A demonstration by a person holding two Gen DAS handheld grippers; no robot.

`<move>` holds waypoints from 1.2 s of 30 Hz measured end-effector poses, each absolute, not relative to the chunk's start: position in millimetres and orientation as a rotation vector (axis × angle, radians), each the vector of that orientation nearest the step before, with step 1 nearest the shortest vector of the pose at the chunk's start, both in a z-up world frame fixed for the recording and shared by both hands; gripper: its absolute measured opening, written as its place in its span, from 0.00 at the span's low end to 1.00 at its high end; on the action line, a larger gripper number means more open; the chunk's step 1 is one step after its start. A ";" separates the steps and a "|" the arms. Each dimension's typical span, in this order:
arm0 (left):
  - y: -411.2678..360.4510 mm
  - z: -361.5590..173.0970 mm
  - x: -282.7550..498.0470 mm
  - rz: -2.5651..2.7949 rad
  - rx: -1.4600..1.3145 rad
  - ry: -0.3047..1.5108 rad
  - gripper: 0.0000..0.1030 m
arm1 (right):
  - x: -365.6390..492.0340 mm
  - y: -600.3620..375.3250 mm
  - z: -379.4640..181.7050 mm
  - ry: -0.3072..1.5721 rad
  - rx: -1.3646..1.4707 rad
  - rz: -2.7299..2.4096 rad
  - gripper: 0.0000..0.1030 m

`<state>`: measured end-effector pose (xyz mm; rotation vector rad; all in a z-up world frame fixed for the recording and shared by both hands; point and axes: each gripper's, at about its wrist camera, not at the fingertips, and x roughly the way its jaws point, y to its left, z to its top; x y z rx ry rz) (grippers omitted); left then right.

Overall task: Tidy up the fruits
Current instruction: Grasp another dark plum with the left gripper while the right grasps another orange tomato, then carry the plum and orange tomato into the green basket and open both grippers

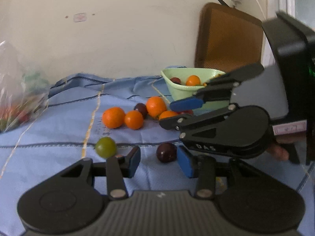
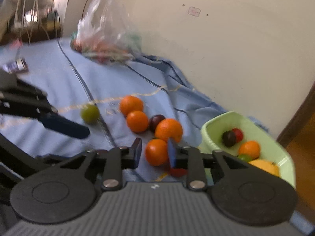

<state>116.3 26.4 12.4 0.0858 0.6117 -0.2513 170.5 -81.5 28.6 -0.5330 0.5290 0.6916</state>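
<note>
Several oranges [image 1: 113, 117] lie on a blue cloth [image 1: 59, 118] with a dark plum [image 1: 141, 109] among them. A green fruit [image 1: 105, 147] and a second dark plum [image 1: 166, 152] lie nearer. My left gripper [image 1: 160, 161] is open, the plum just beyond its right finger. A pale green bowl [image 2: 275, 149] holds an orange [image 2: 249, 149], a plum [image 2: 229, 138] and other fruit. My right gripper [image 2: 154, 153] is open around an orange [image 2: 156, 152], not pressing it; it shows in the left wrist view [image 1: 177, 112] too. A red fruit [image 2: 178, 172] lies under its right finger.
A clear plastic bag [image 2: 106, 33] with produce lies at the back by the wall [image 1: 118, 29]. A brown chair back [image 1: 228, 39] stands behind the bowl [image 1: 177, 90]. A small can [image 2: 15, 65] lies on the far left of the cloth.
</note>
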 end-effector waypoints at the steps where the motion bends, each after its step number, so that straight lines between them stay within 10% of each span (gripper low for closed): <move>1: 23.3 11.8 117.5 -0.260 0.098 0.613 0.36 | 169.7 -82.5 28.9 0.524 -0.547 0.696 0.26; 3: 20.2 11.5 117.8 -0.290 0.112 0.606 0.25 | 166.4 -86.5 30.8 0.522 -0.546 0.700 0.26; 26: -37.1 10.5 27.9 -0.541 0.100 0.622 0.28 | 26.5 -203.8 40.6 0.552 -0.173 0.488 0.28; 36: -29.5 6.9 27.4 -0.475 0.027 0.606 0.42 | 21.4 -220.6 30.8 0.583 -0.020 0.431 0.52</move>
